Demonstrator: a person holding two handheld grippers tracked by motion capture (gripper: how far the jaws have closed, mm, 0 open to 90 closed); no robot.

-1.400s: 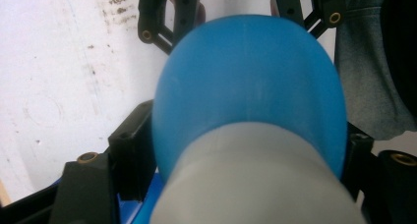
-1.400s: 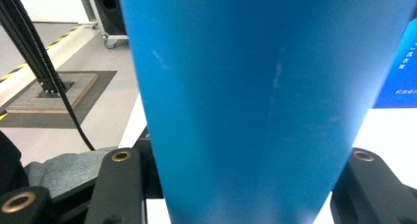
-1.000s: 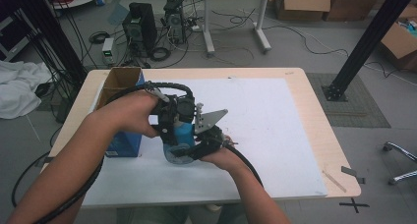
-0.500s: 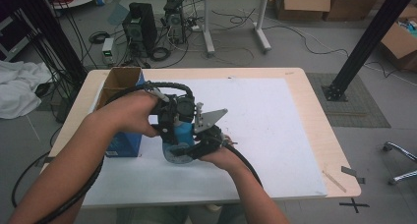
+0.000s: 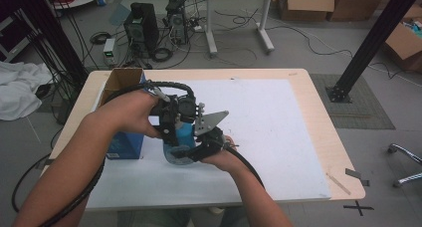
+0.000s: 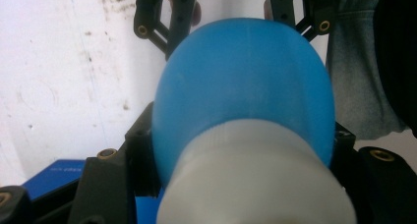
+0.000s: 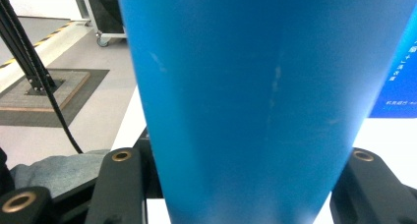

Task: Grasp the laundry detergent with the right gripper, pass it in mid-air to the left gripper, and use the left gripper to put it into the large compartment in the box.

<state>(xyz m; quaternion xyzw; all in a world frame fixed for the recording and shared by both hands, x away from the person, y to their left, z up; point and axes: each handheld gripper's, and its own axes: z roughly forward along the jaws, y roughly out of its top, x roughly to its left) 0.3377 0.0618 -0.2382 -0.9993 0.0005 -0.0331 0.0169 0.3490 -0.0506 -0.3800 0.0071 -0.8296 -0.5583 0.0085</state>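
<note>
A blue bottle [image 5: 182, 136] with a white cap [image 6: 255, 184] is held over the white table mat between both grippers. My left gripper [image 5: 171, 118] comes from the left; in the left gripper view its jaws [image 6: 243, 145] flank the bottle where the white cap meets the blue shoulder. They have just been closing and now press on it. My right gripper [image 5: 203, 143] is shut on the bottle's blue body [image 7: 255, 96], which sits between its two black jaws [image 7: 243, 165]. In the left gripper view the right gripper's fingers [image 6: 152, 22] show beyond the bottle.
A blue box [image 5: 124, 146] with an open cardboard top stands on the table's left side, right behind the left hand. The white mat [image 5: 278, 127] covers most of the wooden table [image 5: 328, 137]. Computers, cables and boxes lie on the floor beyond.
</note>
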